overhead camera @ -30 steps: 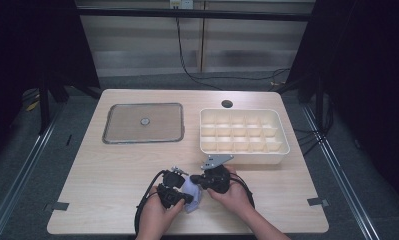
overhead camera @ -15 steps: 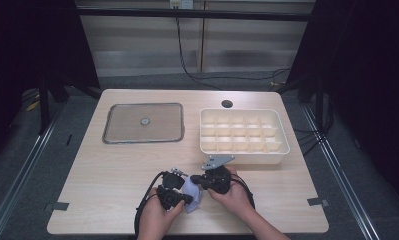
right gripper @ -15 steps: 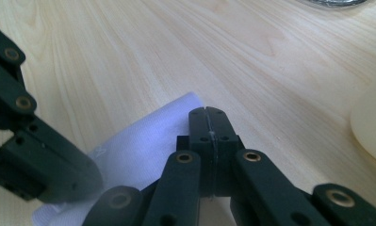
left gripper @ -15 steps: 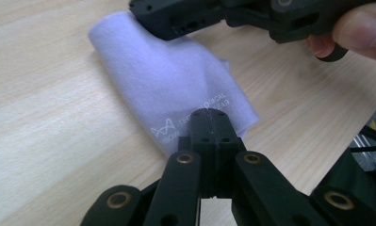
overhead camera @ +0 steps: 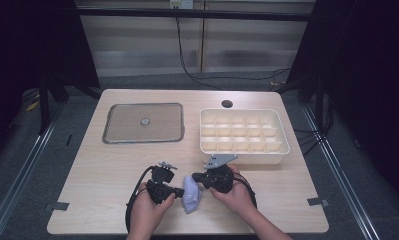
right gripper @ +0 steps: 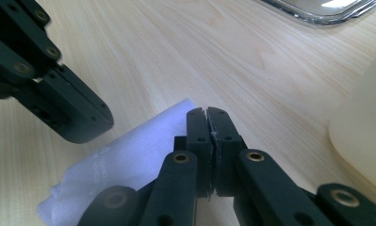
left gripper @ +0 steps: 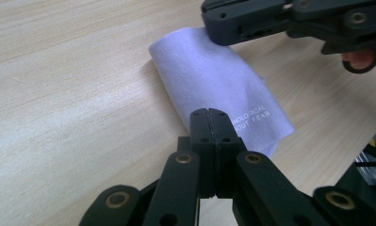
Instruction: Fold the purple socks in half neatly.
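Observation:
A folded pale lavender cloth [overhead camera: 191, 196] with small white print lies flat on the wooden table near its front edge, between my two grippers. My left gripper [overhead camera: 180, 190] points right at it with jaws shut; in the left gripper view its tips [left gripper: 208, 112] sit over the cloth's [left gripper: 214, 80] near edge. My right gripper [overhead camera: 195, 177] points left, also shut, its tips [right gripper: 207, 111] at a corner of the cloth [right gripper: 143, 146]. I cannot tell whether either pinches a fold. Each gripper view shows the other gripper, the right gripper [left gripper: 232, 23] and the left gripper [right gripper: 77, 117], close by.
A clear flat lid [overhead camera: 143, 123] lies at the back left. A cream box [overhead camera: 244, 131] with several empty compartments stands at the back right, close behind my right hand. A round hole [overhead camera: 227, 104] is in the table's far edge.
My left gripper has shifted slightly beside the cloth. The right gripper and the cloth stay where they were.

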A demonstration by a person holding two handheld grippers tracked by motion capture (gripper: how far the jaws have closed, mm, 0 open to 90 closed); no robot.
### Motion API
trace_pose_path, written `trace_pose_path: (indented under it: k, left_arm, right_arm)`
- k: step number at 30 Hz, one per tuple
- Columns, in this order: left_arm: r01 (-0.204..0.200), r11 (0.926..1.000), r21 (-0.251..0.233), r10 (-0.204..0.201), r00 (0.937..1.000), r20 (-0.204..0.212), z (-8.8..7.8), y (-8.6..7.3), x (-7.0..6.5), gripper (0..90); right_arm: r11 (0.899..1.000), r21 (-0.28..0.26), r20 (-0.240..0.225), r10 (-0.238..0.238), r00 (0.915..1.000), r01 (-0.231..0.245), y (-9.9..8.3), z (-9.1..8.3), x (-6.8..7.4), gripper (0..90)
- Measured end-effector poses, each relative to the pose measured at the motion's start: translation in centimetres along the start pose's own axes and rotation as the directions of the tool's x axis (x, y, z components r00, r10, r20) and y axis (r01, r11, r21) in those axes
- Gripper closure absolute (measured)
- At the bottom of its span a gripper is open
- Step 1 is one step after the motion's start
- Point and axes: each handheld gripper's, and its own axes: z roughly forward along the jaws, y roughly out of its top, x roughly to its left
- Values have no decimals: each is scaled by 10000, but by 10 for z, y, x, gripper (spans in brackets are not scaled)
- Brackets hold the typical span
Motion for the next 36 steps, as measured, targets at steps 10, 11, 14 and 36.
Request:
trace_pose_path:
  k: [10, 11, 14, 36]
  left_arm:
    - [-155, 9998, 146, 153, 9998, 114, 17, 4, -7, 890]
    - [-187, 9997, 155, 184, 9997, 152, 18, 5, -8, 890]
    - [-232, 9995, 191, 227, 9994, 263, 22, 7, -13, 892]
    - [-1190, 9917, 488, 1154, 9908, 702, 54, 27, -46, 900]
  right_arm:
    - [9996, 27, 21, 277, 9996, -277, -6, -12, -7, 883]
    - [9996, 45, 48, 287, 9996, -287, -8, -14, -8, 883]
    - [9994, 158, 170, 313, 9994, -315, -11, -19, -11, 883]
    - [9971, 170, 872, 728, 9935, -746, -34, -63, -34, 891]
